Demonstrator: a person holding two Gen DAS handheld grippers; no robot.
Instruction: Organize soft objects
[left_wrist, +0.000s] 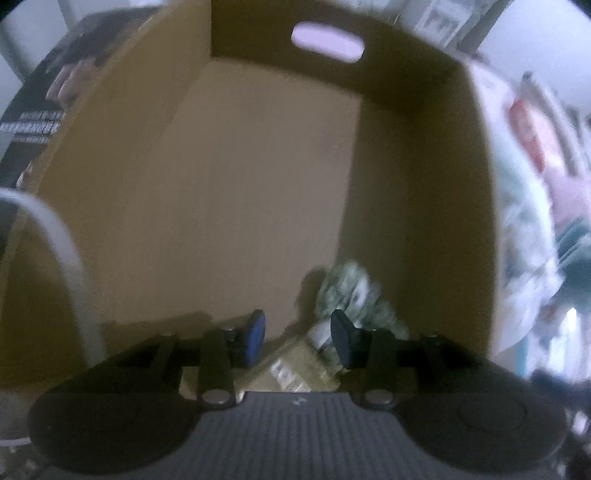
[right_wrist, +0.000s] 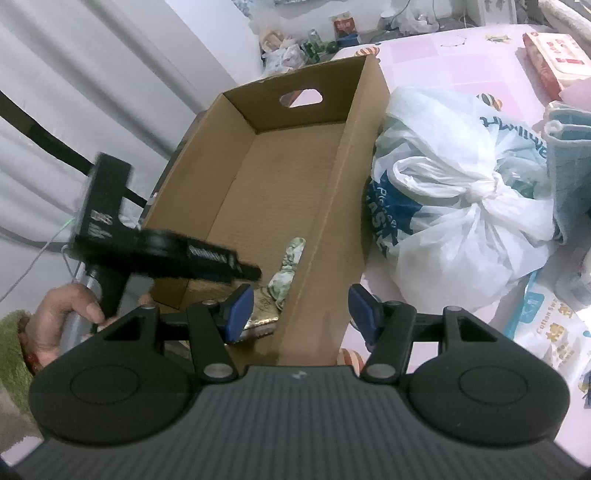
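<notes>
Cloth bundle (right_wrist: 290, 267): green-and-white patterned soft roll, lying on the floor of the cardboard box (right_wrist: 295, 173), in the near corner against the wall on the right gripper's side; just ahead of the left gripper's (left_wrist: 297, 336) fingertips.
Long axis: running along that box wall, one end toward the grippers, the other toward the far wall with the handle cut-out.
Left gripper: over the near end of the box, tilted steeply down, jaws parted and empty, touching nothing.
Right gripper (right_wrist: 301, 312): spread, empty, astride the near corner of the box wall, one finger on each side, not pressing it.
Open room: box floor beyond the bundle bare up to the far wall.
Edges: knotted plastic bag (right_wrist: 461, 192) touching the box's outer wall, beyond the right gripper.
</notes>
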